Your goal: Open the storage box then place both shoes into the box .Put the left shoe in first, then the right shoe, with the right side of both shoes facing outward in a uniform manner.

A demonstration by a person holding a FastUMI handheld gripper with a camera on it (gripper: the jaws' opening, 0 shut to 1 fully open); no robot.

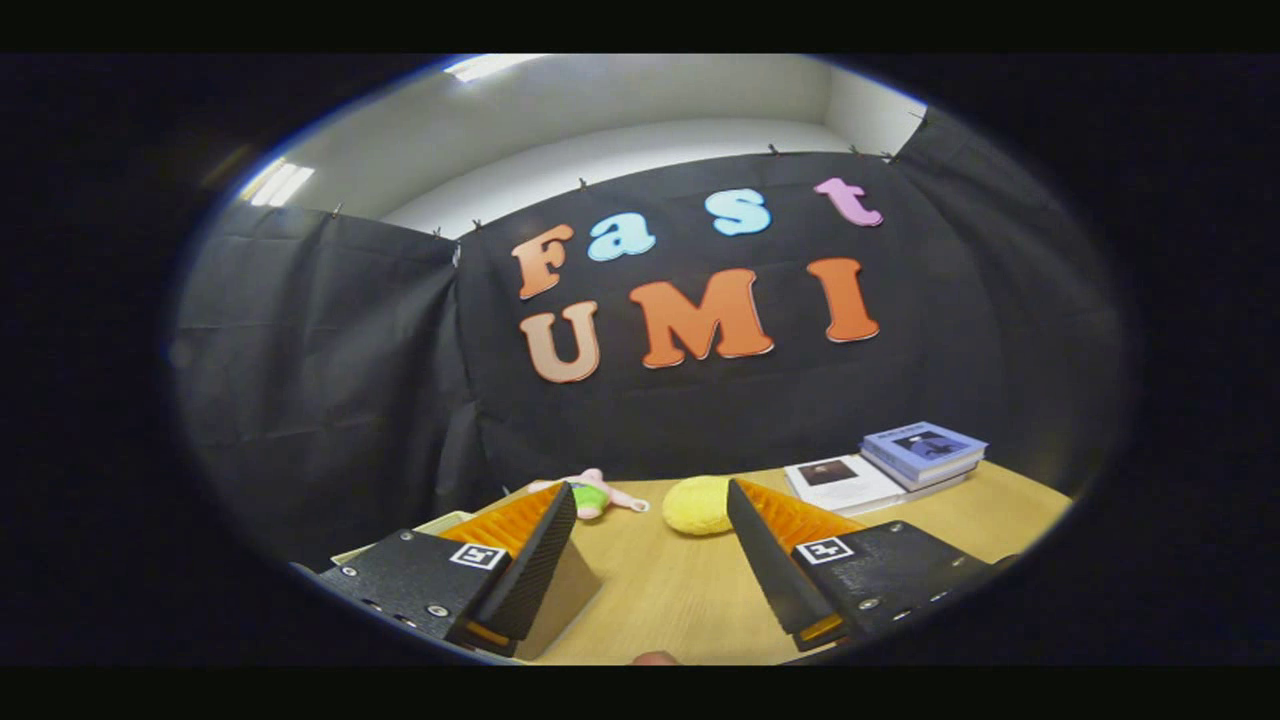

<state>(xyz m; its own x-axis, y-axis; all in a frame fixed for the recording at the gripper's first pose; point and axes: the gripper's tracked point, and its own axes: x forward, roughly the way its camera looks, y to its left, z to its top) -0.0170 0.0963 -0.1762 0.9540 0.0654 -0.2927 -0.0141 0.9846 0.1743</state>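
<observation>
The claw (650,500) hangs over a wooden table (680,590), its ribbed fingers (540,545) spread wide apart with nothing between them. By the left finger lies a pale flat edge (445,522), perhaps the box; I cannot tell. Beyond the fingertips, from the left: a small pink plush toy (597,494), a round yellow plush (699,505), then a white book (840,481) beside a stack of bluish books (922,452). Black cloth (330,370) walls the booth; above it, a white wall (650,150) and ceiling lights (280,183).
</observation>
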